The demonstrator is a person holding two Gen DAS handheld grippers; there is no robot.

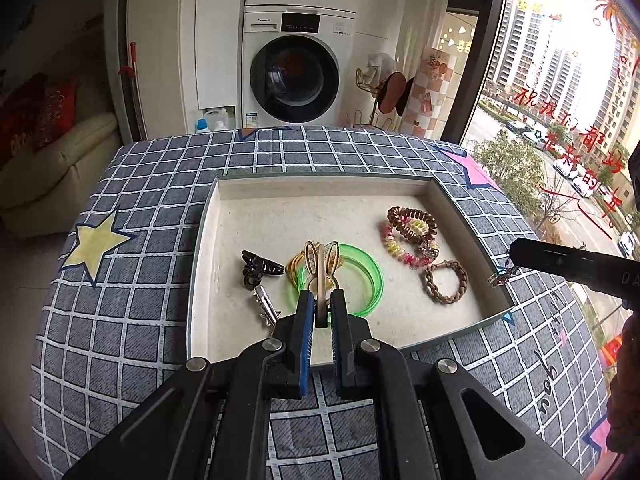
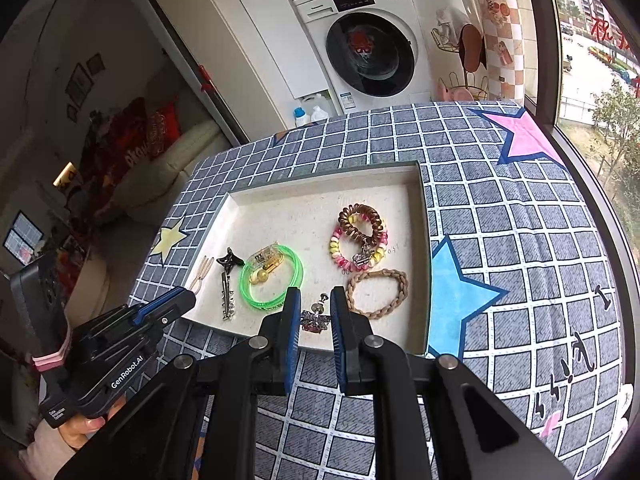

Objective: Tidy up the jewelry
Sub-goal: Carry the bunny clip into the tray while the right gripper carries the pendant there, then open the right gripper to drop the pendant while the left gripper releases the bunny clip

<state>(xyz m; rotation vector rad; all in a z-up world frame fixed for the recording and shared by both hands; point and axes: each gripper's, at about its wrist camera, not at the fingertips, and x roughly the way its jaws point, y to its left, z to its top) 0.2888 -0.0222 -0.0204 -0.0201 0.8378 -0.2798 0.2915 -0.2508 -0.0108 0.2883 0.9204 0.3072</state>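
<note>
Tray [image 1: 204, 240]: bangle [image 1: 360, 276], bracelets, clips inside; left claw [image 1: 322, 300] clamps a rabbit-ear hairpin [image 1: 320, 264]; right claw [image 2: 314, 308] pinches an earring [image 2: 314, 318]; both unplaced.

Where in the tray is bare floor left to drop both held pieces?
Free: the back strip along the tray far wall, and the left side behind the black claw clip. Crowded: centre around the green bangle, and right where coil ties meet the braided bracelet.
</note>
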